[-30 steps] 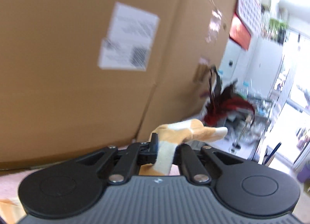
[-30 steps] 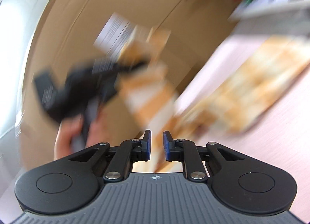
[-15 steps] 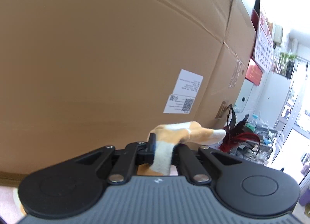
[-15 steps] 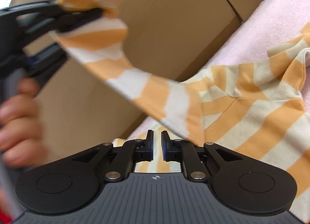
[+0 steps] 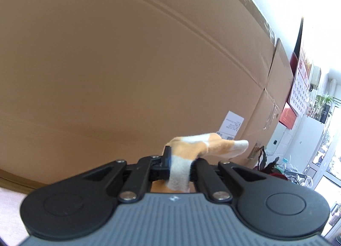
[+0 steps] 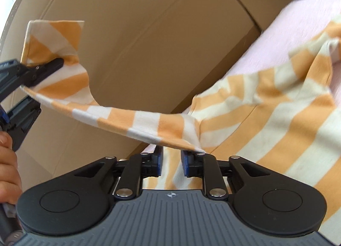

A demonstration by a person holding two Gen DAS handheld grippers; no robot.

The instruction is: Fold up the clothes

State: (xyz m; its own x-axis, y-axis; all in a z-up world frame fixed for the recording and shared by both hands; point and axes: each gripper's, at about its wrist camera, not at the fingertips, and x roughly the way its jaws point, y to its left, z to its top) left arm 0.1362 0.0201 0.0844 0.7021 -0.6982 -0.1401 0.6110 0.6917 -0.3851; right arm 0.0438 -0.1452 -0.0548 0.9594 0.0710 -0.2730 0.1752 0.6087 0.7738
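Since half-second ago, right gripper [image 6: 171, 161] fingers parted slightly under striped shirt [image 6: 277, 122]; left gripper [image 5: 180, 164] pinches lifted sleeve, body on pink cover [image 6: 298, 11]. Keep sleeve taut, lay flat.

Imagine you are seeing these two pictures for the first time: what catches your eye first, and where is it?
First, the orange-and-cream striped shirt, spread over the pink surface at right, one end stretched up and left to the left claw, which is shut on it. Behind looms the big cardboard box, filling most of the left wrist view. The right claw sits open just under the taut fabric.
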